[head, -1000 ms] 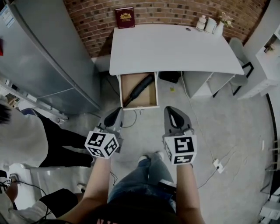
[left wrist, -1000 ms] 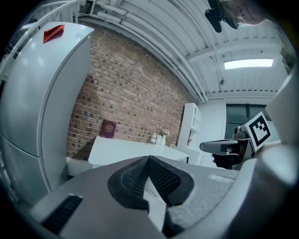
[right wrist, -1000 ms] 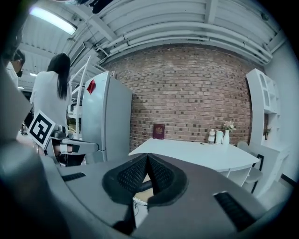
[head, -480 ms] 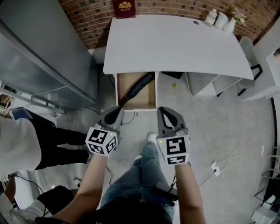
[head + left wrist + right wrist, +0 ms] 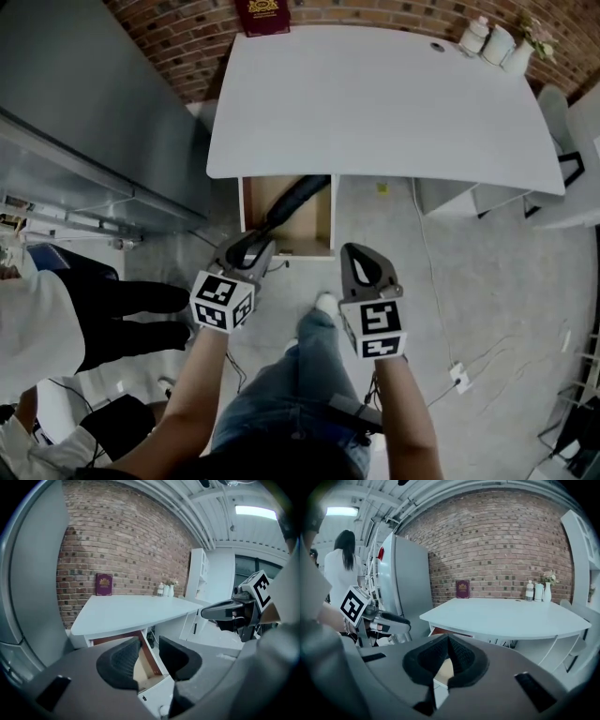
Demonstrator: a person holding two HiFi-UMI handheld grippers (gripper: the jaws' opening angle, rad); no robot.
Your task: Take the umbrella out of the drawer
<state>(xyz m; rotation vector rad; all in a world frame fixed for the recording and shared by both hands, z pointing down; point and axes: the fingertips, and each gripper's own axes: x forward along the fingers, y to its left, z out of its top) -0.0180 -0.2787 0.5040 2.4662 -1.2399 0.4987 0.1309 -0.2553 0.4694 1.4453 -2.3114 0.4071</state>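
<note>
Pale concrete floor (image 5: 487,281) lies under both grippers, held side by side in front of the desk. The left gripper (image 5: 247,251) is at the front left corner of the open drawer (image 5: 315,223). Its jaws are opening, only a narrow gap so far, with nothing between them. The right gripper (image 5: 363,262) is near the drawer's front right corner, its jaw tips together and empty.

The black umbrella (image 5: 291,200) lies slantwise in the drawer, its far end running under the front edge of the white desk (image 5: 375,103). A red book (image 5: 262,16) leans on the brick wall (image 5: 187,37) at the desk's back edge, and white bottles (image 5: 497,42) stand at its far right corner.
</note>
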